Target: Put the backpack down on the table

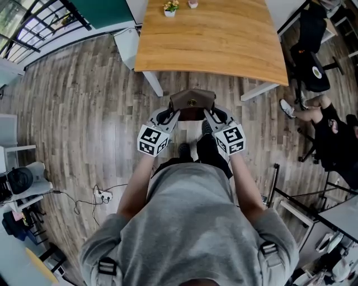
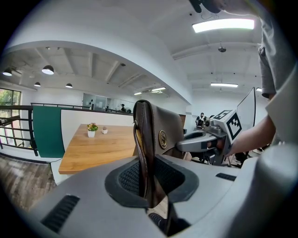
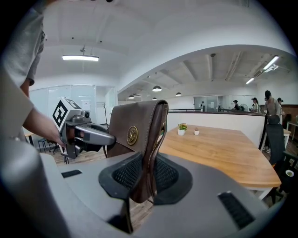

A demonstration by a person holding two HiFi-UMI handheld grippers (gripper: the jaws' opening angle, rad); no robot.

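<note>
Backpack (image 1: 193, 103) is in the air over the floor, just short of the near edge of the surface (image 1: 224, 61) and not yet above the wood. The surface is straight ahead of both arms. The bag's long axis runs along that near edge, and neither hand is nearer.

Left hand-held gripper (image 2: 146, 181): jaws nearly together, pinched on the bag's left side edge. Right hand-held gripper (image 3: 149, 179): same narrow pinch on the right side edge (so the load is shared).

My read is that the next move is forward over the edge, then down. Small potted plant (image 1: 170, 8) sits at the far edge, well apart.
</note>
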